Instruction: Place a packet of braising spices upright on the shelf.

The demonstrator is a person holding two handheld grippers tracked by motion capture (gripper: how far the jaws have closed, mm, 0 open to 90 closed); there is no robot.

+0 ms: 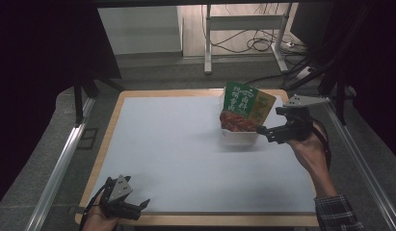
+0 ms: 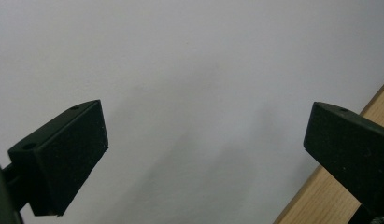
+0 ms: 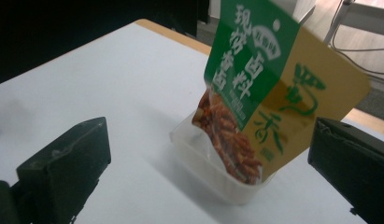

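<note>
Up close, the right gripper (image 3: 208, 154), jaws wide, faces a snack pouch (image 3: 269, 88) standing in a white tub (image 3: 213, 172); overhead, the left gripper (image 1: 133, 204), also wide, rests near the table's (image 1: 186, 144) front edge.

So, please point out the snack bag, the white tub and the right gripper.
snack bag (image 3: 255, 70), right gripper view, on its green upper part.
white tub (image 3: 213, 179), right gripper view, on its near wall.
right gripper (image 1: 269, 131), high view, between its open jaws.
</note>
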